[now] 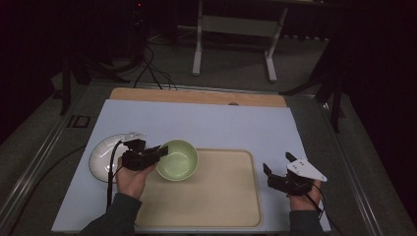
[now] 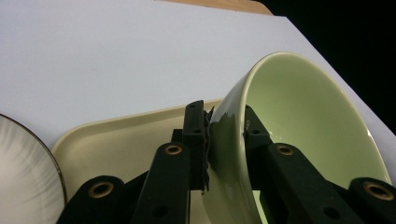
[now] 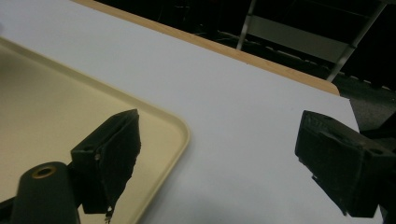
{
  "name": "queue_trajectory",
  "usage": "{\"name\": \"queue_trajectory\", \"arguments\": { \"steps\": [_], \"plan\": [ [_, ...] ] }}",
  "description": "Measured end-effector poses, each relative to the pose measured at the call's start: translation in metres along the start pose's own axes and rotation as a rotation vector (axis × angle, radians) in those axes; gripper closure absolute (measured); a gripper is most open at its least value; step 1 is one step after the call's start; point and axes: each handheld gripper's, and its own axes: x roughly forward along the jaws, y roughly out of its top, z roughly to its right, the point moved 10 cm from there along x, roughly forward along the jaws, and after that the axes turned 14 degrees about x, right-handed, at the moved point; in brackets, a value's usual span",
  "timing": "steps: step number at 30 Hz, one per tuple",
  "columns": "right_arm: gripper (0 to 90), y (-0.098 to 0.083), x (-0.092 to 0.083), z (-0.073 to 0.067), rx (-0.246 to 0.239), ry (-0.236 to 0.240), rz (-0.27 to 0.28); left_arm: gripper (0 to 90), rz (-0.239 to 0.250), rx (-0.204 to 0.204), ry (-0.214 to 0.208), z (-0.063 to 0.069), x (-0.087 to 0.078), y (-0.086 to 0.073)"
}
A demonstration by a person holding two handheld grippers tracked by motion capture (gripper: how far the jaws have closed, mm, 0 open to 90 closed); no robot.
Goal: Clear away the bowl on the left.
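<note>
A pale green bowl [image 1: 178, 160] sits at the far left corner of the beige tray [image 1: 221, 196]. My left gripper [image 1: 158, 152] is shut on its left rim, one jaw outside the wall and one inside. In the left gripper view the bowl [image 2: 299, 116] tilts, and the pads [image 2: 195, 135] pinch its rim, my left gripper [image 2: 224, 135] closed on it. Off the tray's right edge, my right gripper [image 1: 278, 166] stands open over the white mat with nothing between its jaws. In the right gripper view my right gripper [image 3: 219, 163] has its jaws wide apart beside the tray [image 3: 46, 116] corner.
A white plate [image 1: 104, 156] with a dark rim lies on the mat left of the tray, just behind my left hand; its edge [image 2: 23, 177] shows beside the tray [image 2: 116, 135]. The white mat [image 1: 206, 123] covers a wooden table. A metal stand [image 1: 236, 29] is on the floor beyond.
</note>
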Motion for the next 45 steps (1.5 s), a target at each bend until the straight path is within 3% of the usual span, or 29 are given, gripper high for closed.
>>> {"name": "queue_trajectory", "arguments": {
  "steps": [45],
  "plan": [
    [13.7, 0.000, 0.000, 0.000, -0.002, 0.001, -0.001, 78.5, -0.091, 0.037, -0.046, 0.028, 0.035, -0.026]
  ]
}}
